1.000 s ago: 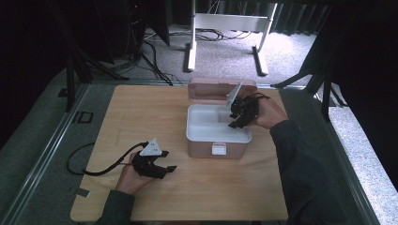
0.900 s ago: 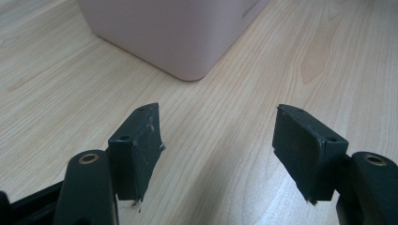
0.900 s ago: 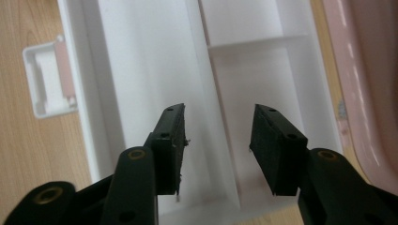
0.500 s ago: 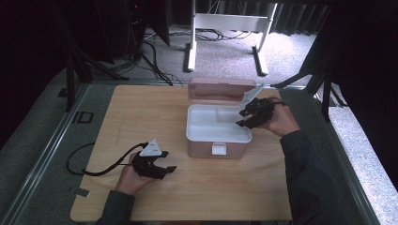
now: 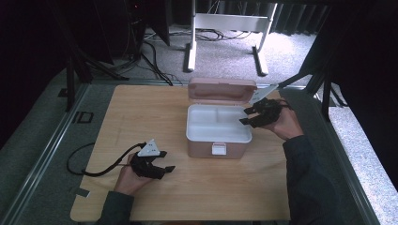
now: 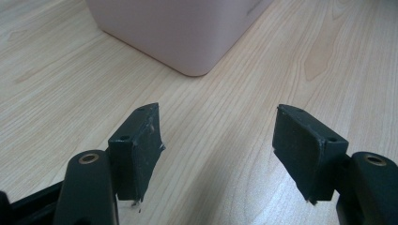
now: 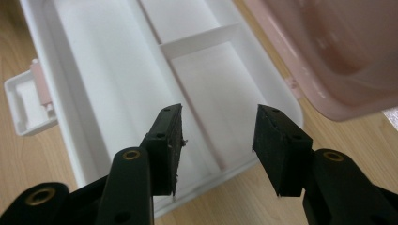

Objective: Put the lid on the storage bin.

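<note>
Box [image 5: 218, 129] of pink plastic stands near the middle of the wooden table [image 5: 141, 112], its lid [image 5: 221, 90] tipped up at the 12 o'clock side and its latch [image 5: 218, 149] hanging at the 6 o'clock side. Inside sits a white tray [image 7: 112, 79], smooth and glossy, split by thin ridges into compartments, with nothing in those that can be seen.

The right gripper [image 5: 249, 116] hovers at the box's 3 o'clock edge. Its jaws have just been opening; they stand well apart and hold nothing. I judge that the opening of the lid is finished and this hand is letting go and drawing off to the side. The next move probably asks for something to be brought to the tray, or for the lid to be pushed back fully; the lid looks thin and light, so a soft touch is enough.

The left gripper [image 5: 162, 169] rests low on the table at about 7 o'clock from the box, jaws wide apart and holding nothing, pointing toward the rounded pink corner [image 6: 197, 65].
</note>
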`<state>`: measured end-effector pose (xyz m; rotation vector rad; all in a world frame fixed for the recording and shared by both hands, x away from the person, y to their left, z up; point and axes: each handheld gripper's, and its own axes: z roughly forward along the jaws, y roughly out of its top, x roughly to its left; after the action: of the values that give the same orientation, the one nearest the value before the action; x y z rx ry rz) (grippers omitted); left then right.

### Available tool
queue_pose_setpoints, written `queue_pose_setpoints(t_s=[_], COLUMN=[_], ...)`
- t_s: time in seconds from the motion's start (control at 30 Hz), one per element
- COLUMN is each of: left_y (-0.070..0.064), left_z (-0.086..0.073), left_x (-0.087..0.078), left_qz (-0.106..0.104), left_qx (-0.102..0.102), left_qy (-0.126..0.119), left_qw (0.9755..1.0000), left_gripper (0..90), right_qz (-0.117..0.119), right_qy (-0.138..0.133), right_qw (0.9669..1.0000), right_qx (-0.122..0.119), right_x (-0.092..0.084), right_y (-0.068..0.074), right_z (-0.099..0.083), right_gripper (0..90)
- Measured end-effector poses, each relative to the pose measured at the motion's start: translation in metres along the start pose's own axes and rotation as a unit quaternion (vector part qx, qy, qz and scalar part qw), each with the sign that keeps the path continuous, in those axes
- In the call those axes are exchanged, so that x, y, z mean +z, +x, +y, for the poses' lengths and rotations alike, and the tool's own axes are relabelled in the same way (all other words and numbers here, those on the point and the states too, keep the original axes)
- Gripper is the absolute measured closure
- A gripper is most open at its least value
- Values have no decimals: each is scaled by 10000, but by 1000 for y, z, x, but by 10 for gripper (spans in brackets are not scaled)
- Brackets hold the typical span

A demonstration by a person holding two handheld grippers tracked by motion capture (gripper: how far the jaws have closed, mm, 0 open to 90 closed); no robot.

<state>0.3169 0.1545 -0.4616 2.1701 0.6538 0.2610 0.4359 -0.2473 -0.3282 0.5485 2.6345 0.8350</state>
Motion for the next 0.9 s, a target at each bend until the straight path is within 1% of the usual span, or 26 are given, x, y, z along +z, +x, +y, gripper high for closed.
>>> queue_pose_setpoints(t_s=[0.2, 0.27, 0.3, 0.37, 0.43, 0.5, 0.57, 0.63, 0.67, 0.83, 0.87, 0.9], left_y=[0, 0, 0, 0, 1, 1, 1, 0, 0, -1, -2, -1], left_z=[0, 0, 0, 0, 0, 0, 0, 1, 1, 1, 1, 1], left_x=[0, -1, -2, -3, -4, -4, -3, -2, -1, 2, 2, 2], left_qz=[-4, 6, 12, 19, 34, 30, 33, 21, 7, -23, -22, -22], left_qx=[7, 22, 11, -1, -1, -2, 6, 4, 3, 23, 21, 24], left_qy=[-7, -17, -30, -64, -57, -68, -62, -56, -44, -10, -13, -13], left_qw=[10000, 10000, 10000, 10000, 10000, 10000, 10000, 10000, 10000, 10000, 10000, 10000], left_gripper=[329, 329, 329, 330, 330, 330, 330, 330, 330, 330, 330, 330], right_qz=[-87, -114, -195, -239, -351, -405, -504, -517, -634, -840, -849, -830], right_qy=[-156, -196, -313, -453, -565, -628, -695, -719, -743, -892, -922, -967], right_qw=[9995, 9993, 9982, 9962, 9941, 9924, 9907, 9901, 9887, 9833, 9824, 9821], right_qx=[259, 294, 471, 706, 852, 975, 1056, 1089, 1136, 1344, 1386, 1385], right_x=[-6, -6, -8, -11, -13, -14, -15, -16, -16, -19, -19, -20], right_y=[-5, -6, -8, -11, -14, -18, -20, -21, -23, -28, -29, -32], right_z=[-9, -11, -15, -20, -25, -28, -31, -32, -33, -36, -36, -36], right_gripper=[506, 502, 495, 486, 476, 469, 459, 458, 453, 453, 454, 455])
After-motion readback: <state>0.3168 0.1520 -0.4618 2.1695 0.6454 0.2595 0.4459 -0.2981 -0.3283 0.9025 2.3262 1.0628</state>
